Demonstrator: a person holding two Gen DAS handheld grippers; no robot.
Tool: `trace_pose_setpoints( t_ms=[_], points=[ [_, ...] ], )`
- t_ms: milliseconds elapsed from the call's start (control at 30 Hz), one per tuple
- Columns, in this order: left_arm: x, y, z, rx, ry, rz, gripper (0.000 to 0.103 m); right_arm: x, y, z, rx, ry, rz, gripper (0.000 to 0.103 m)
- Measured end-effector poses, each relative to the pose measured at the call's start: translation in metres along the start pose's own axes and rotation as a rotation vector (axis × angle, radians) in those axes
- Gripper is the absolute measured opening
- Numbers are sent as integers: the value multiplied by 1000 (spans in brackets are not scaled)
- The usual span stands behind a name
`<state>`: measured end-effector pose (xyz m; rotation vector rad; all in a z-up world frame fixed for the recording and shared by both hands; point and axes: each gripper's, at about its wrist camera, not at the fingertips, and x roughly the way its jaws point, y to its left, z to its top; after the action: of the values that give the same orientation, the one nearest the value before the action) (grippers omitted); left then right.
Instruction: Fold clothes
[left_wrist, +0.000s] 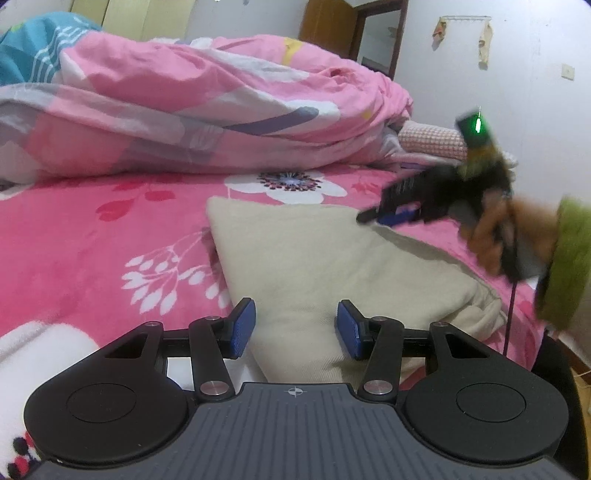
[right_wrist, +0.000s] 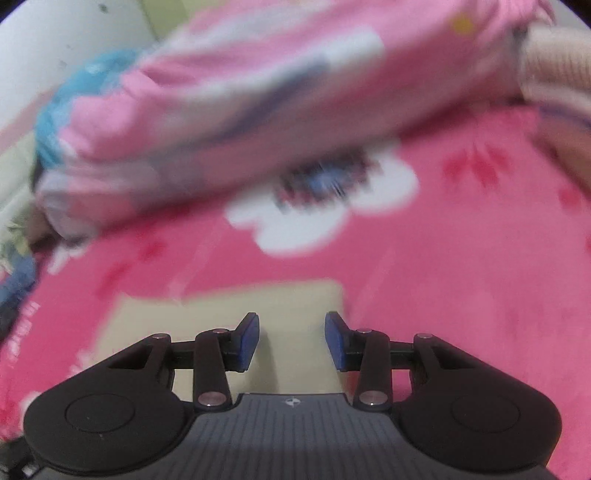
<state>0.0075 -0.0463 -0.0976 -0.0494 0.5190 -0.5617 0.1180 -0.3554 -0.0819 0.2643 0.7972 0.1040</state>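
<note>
Bedroom setting: white walls, a brown wooden door (left_wrist: 328, 29) at the back, and a bed covered by a bright pink floral blanket (left_wrist: 92, 236) that serves as the work surface. Far left, left wrist view: a teal patterned cloth (left_wrist: 26, 48) at the head of the bed, and at the lower left a white fluffy patch of the blanket. Left to centre: a heaped pink quilt (left_wrist: 184, 107) with white and grey shapes, lying along the back of the bed. Centre: a cream folded garment (left_wrist: 314, 258), flat on the blanket, one corner pointing toward the quilt, thicker rolled edge at its right end. Left gripper (left_wrist: 296, 328): jaws spread apart, blue pads empty, poised over the near part of the garment. Right of centre: a pink checked pillow (left_wrist: 432, 142) tucked against the quilt's end. Right: the right gripper (left_wrist: 391, 216), blurred, held by a hand (left_wrist: 495, 236) in a green sleeve (left_wrist: 565, 262), its tips at the garment's far right edge. Right wrist view, heavily blurred: right gripper (right_wrist: 291, 341) jaws parted, nothing between the pads, above the garment (right_wrist: 295, 299).
</note>
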Motion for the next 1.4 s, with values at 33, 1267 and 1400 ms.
trace_pose_setpoints(
  t_ms=[33, 1267, 1400],
  points=[
    [-1, -1, 2, 10, 7, 7, 50, 6, -4, -5, 8, -3, -7, 49],
    [56, -57, 53, 133, 285, 318, 87, -109, 53, -165, -293, -347, 96, 54],
    [56, -61, 52, 155, 284, 340, 88, -109, 52, -168, -279, -359, 97, 54]
  ],
)
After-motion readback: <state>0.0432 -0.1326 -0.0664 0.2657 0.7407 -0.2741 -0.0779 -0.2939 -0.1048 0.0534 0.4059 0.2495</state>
